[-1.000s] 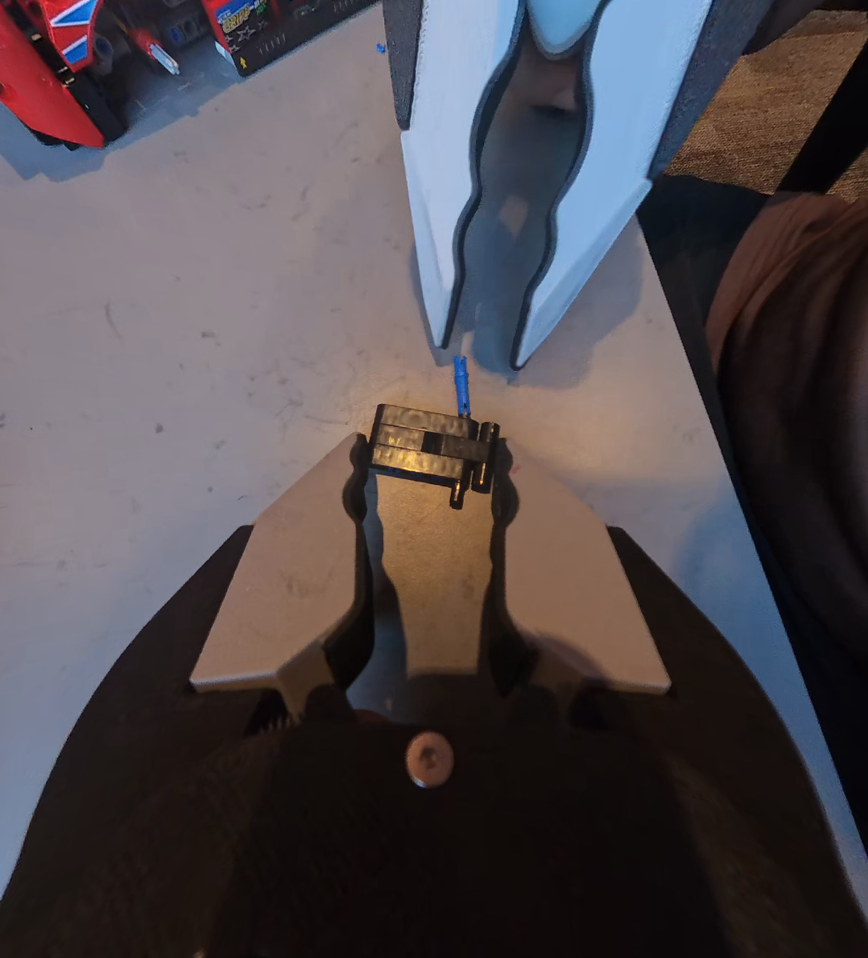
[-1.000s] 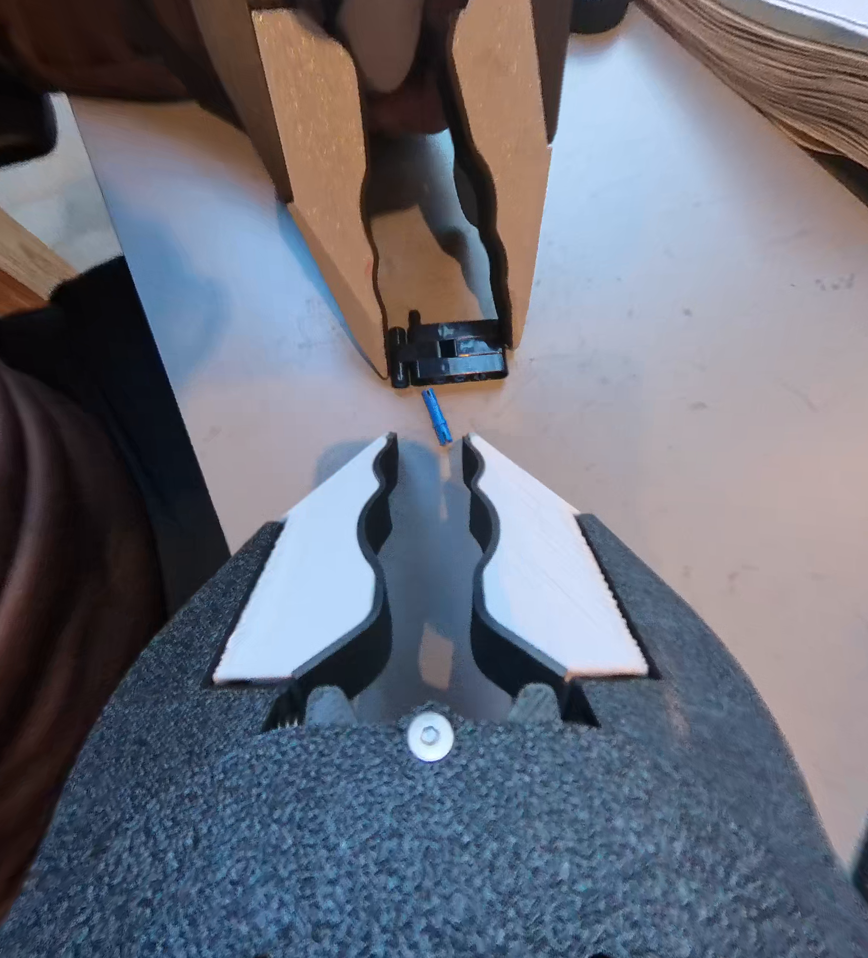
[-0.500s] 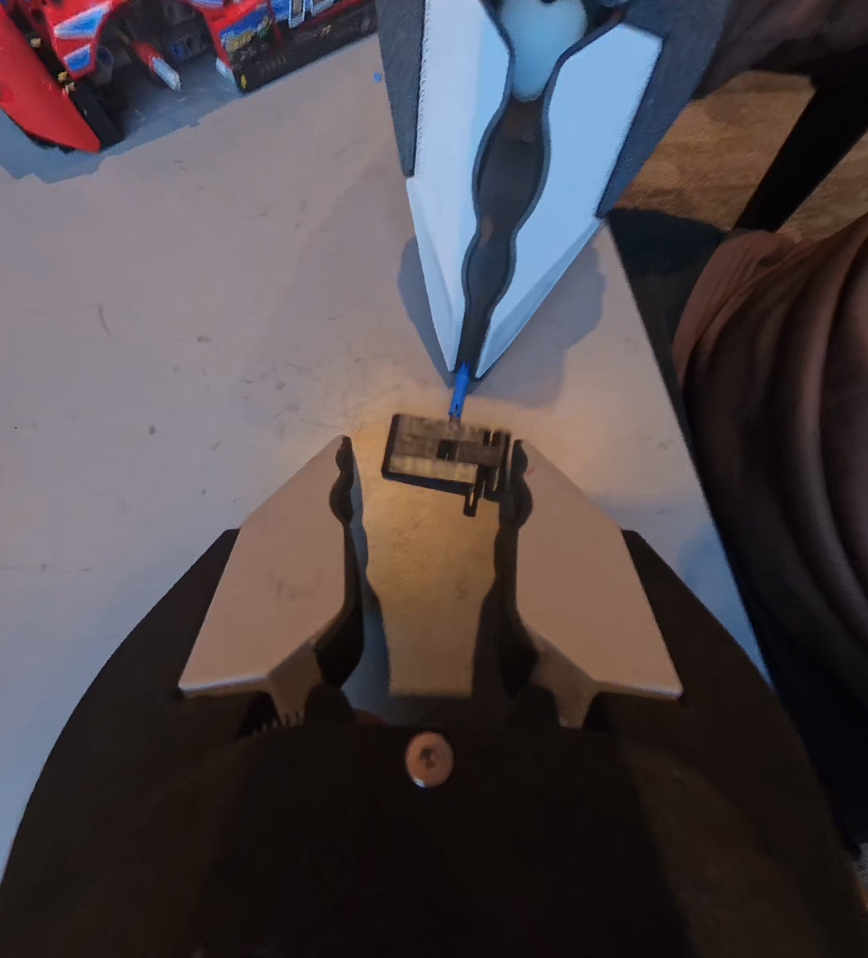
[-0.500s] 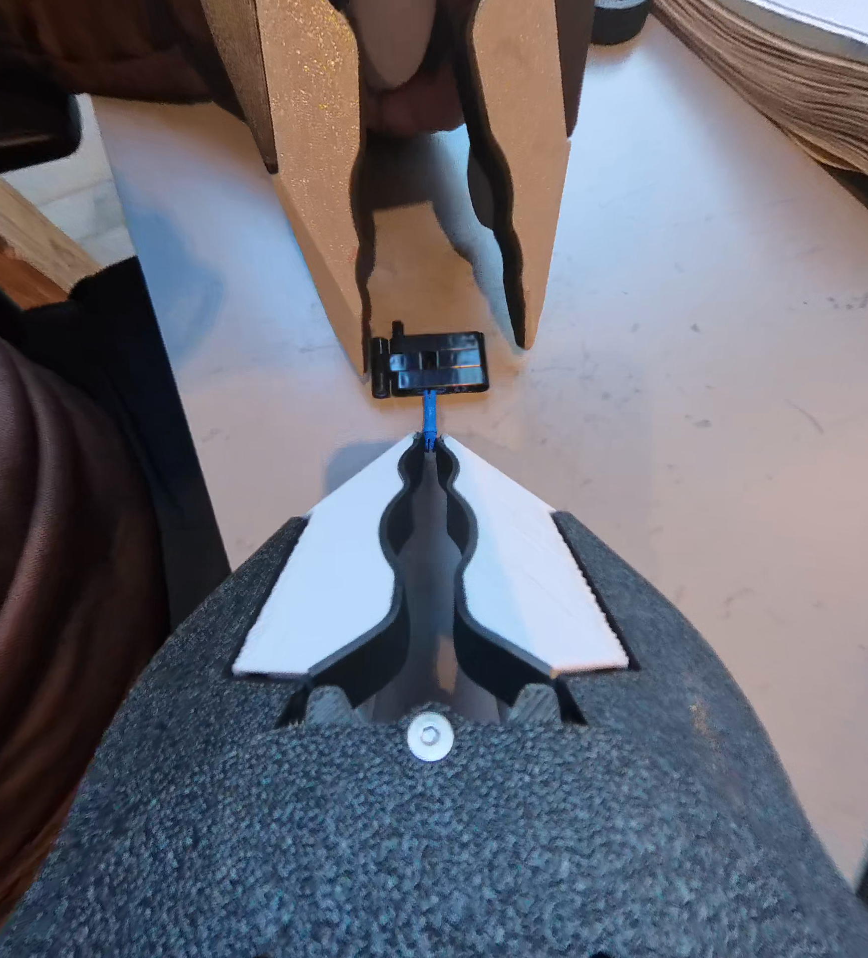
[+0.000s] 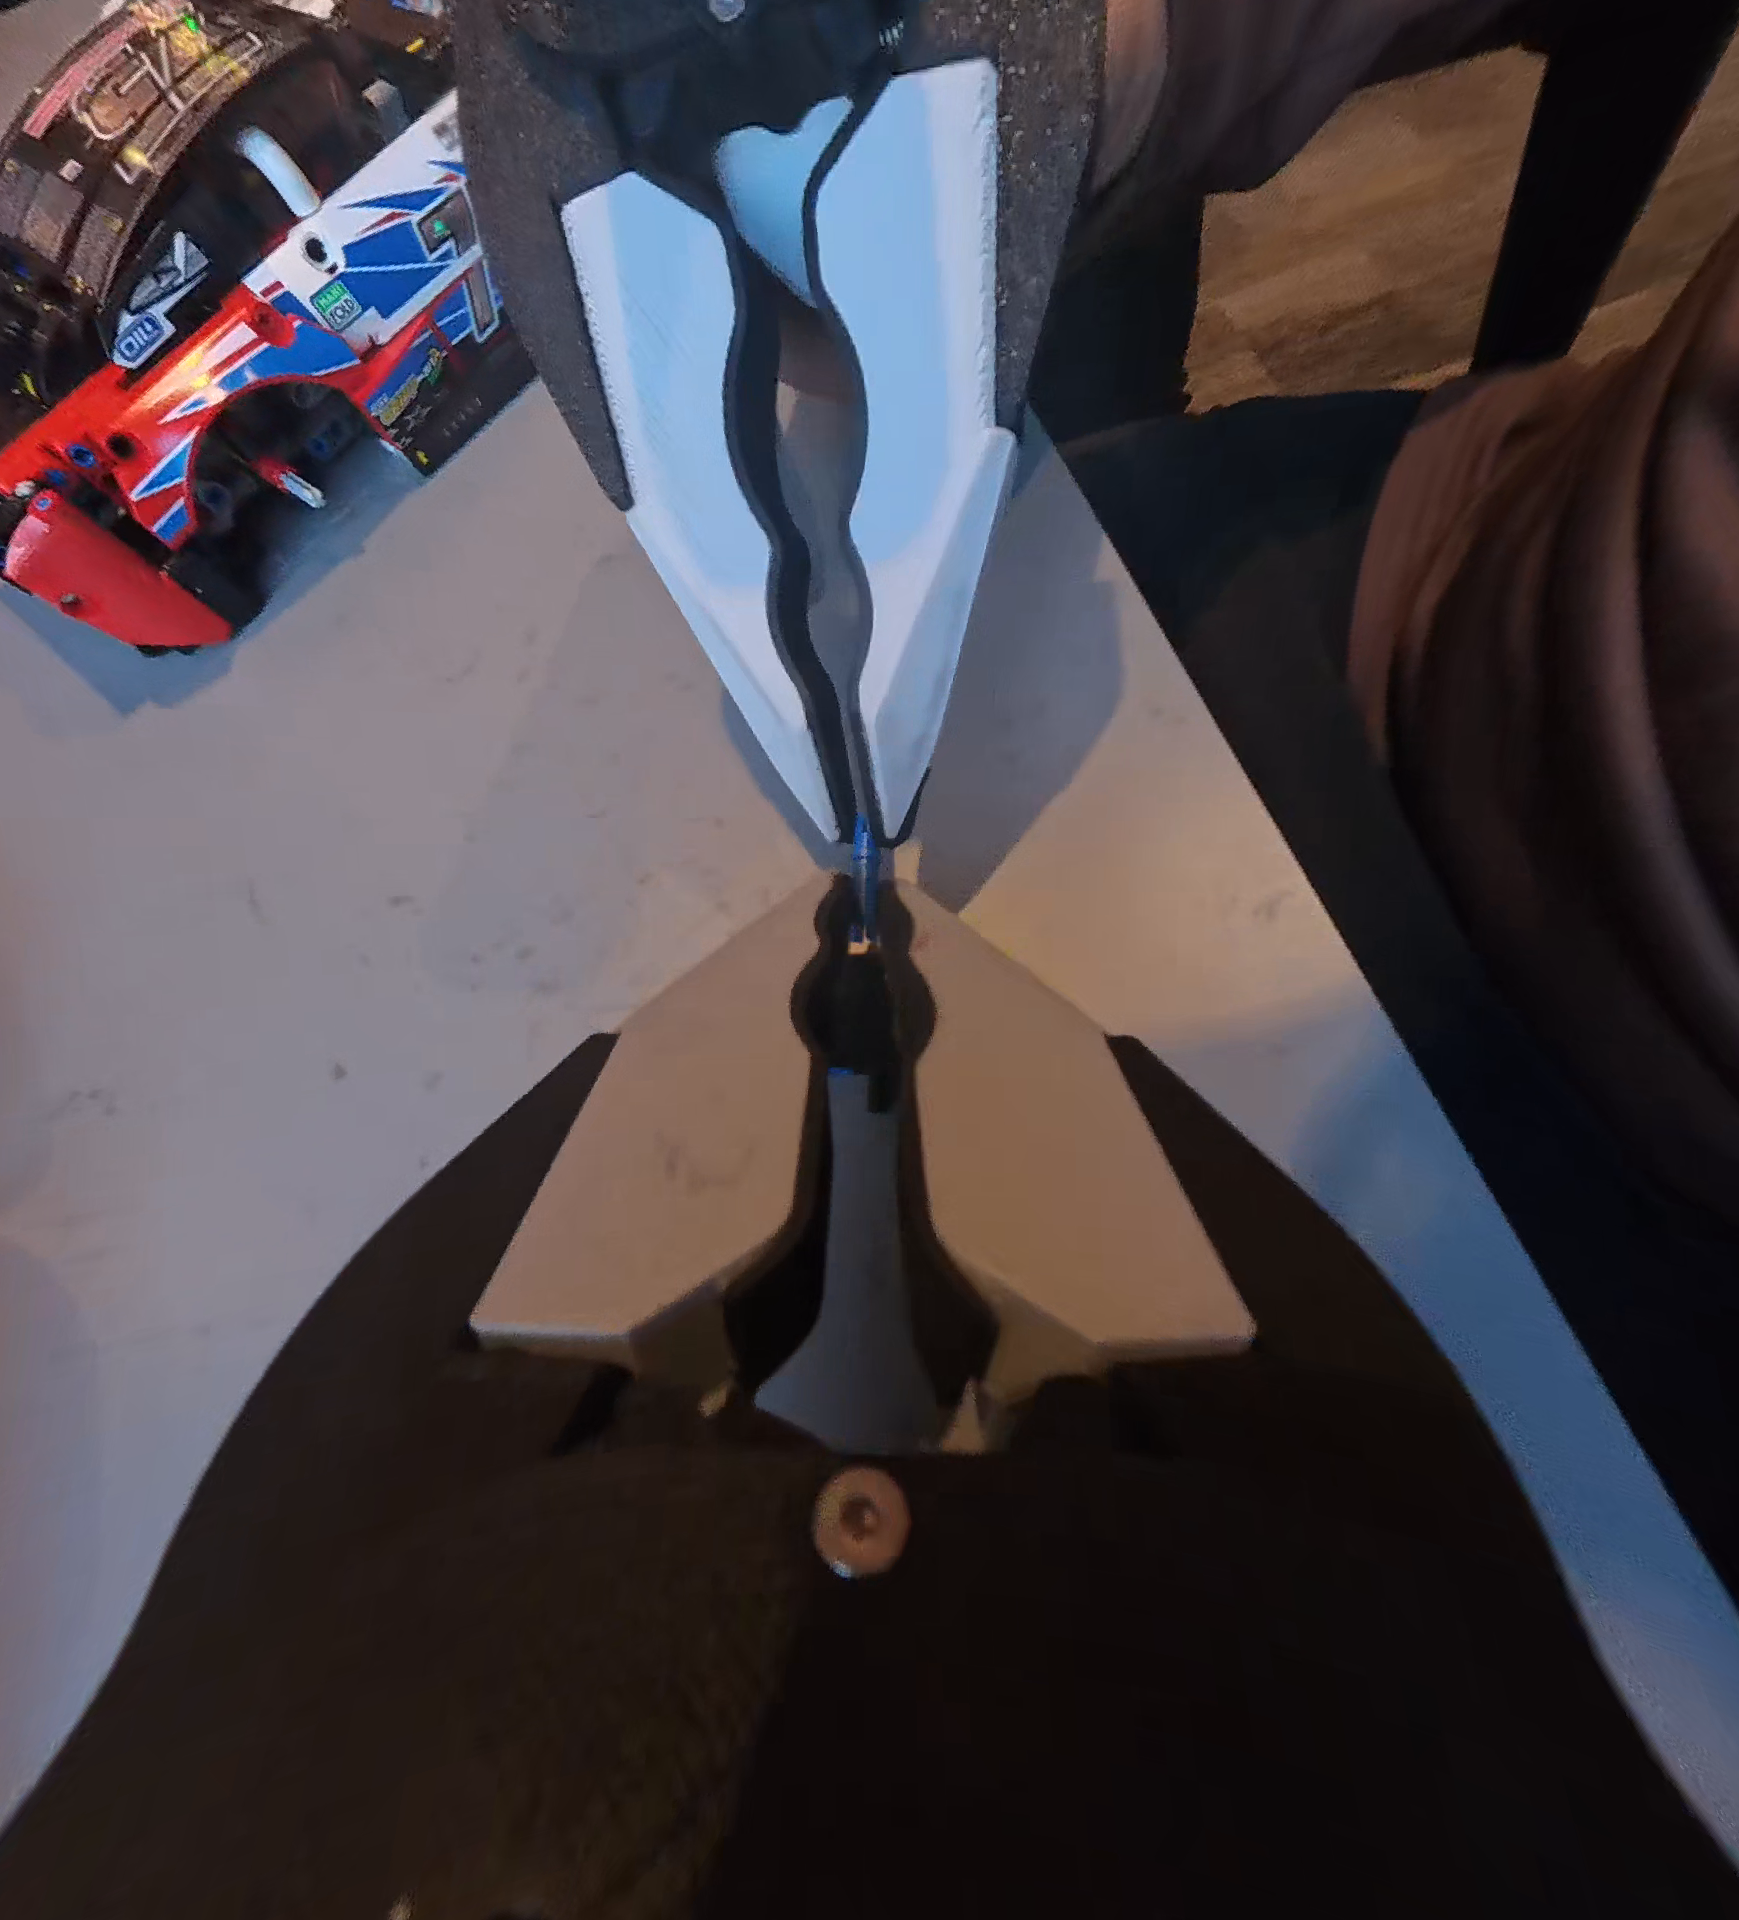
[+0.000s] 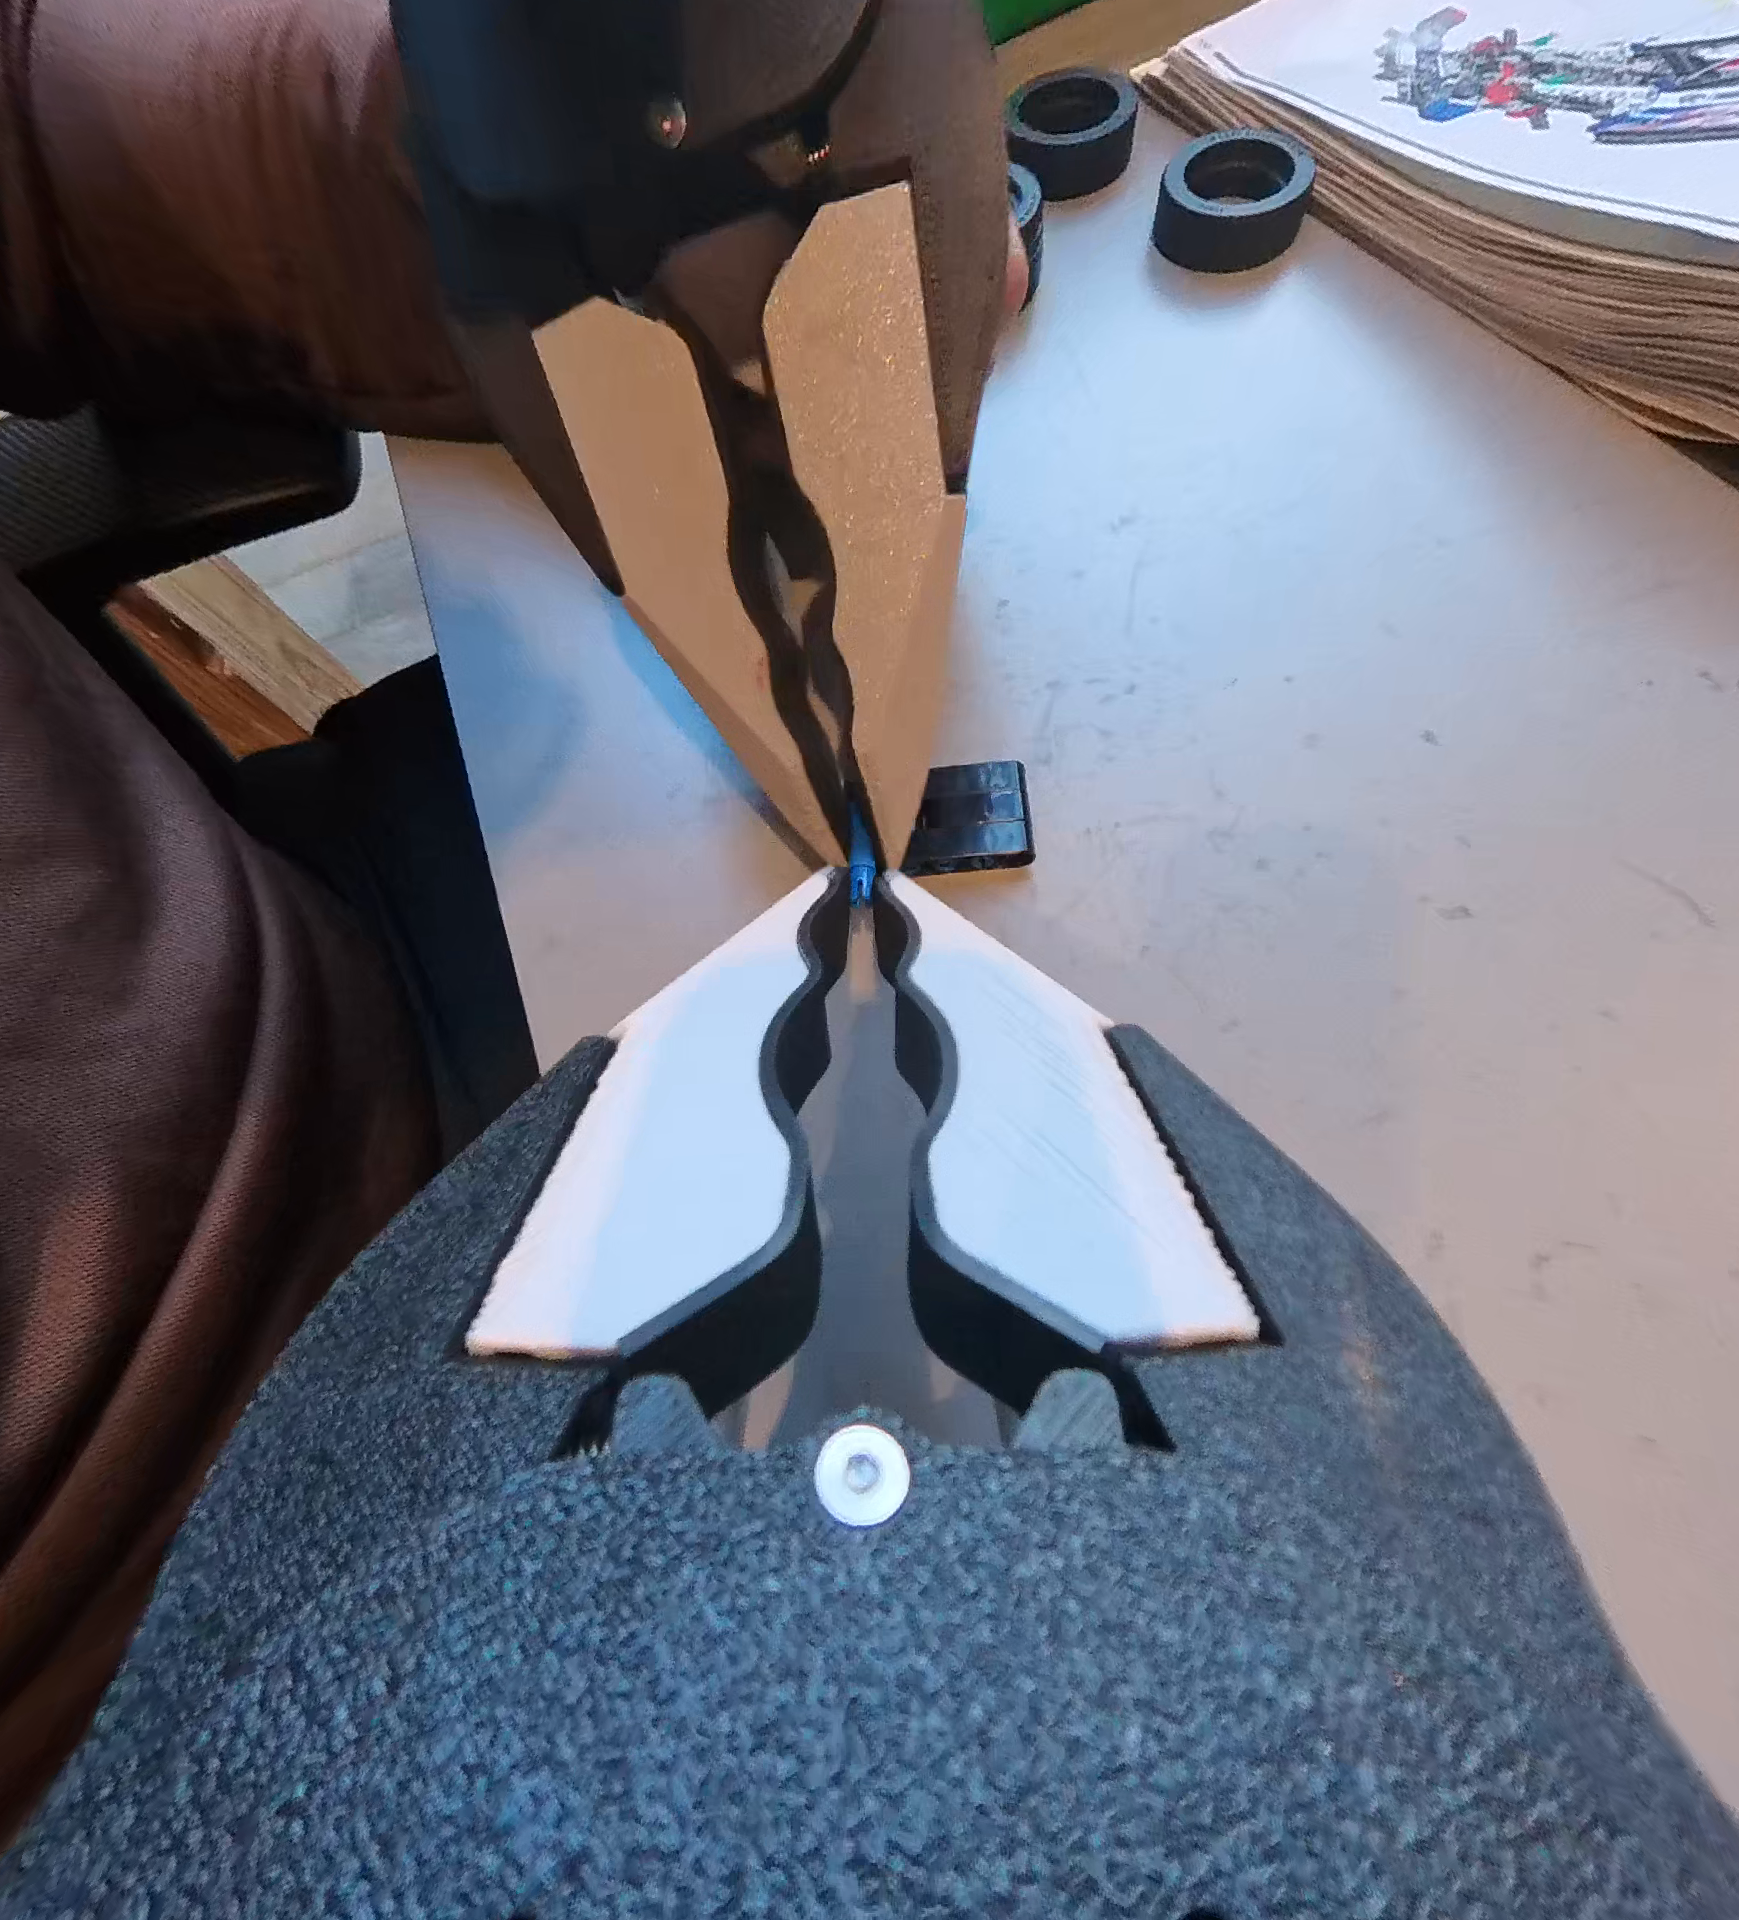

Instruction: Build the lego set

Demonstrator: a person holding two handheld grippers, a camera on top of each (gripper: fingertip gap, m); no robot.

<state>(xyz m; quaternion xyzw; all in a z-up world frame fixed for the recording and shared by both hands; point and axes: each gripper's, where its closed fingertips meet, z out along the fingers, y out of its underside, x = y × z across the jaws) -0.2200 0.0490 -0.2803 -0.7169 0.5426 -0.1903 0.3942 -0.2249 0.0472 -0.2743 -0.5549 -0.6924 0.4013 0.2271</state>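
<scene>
Bench: pale, scuffed surface carrying everything below; its near edge runs beside the person's brown sleeve.

Model car: red, white and blue, partly built, at the far left of the left wrist view, well apart from the work.

Instruction booklet: thick stack of pages at the far right of the right wrist view.

Tyres: black rings, loose, just beside the booklet.

Right gripper: white fingers pressed together, pinching the blue pin at their tips.

Left gripper: grey fingers pressed nearly together, tips meeting the right gripper's tips nose to nose. It appears to pinch the other end of the same pin, with something dark behind it between the fingers; which part it truly grips cannot be told.

Black lego piece: flat, ribbed, lying on the bench just beside the left gripper's tips and right of them in the right wrist view. No gripper holds it.

Blue pin: small peg, long axis running straight from one gripper to the other, bridging both sets of tips. Judged: a hand-over or seating of the pin, turning on that shared axis; both grippers equally near.
</scene>
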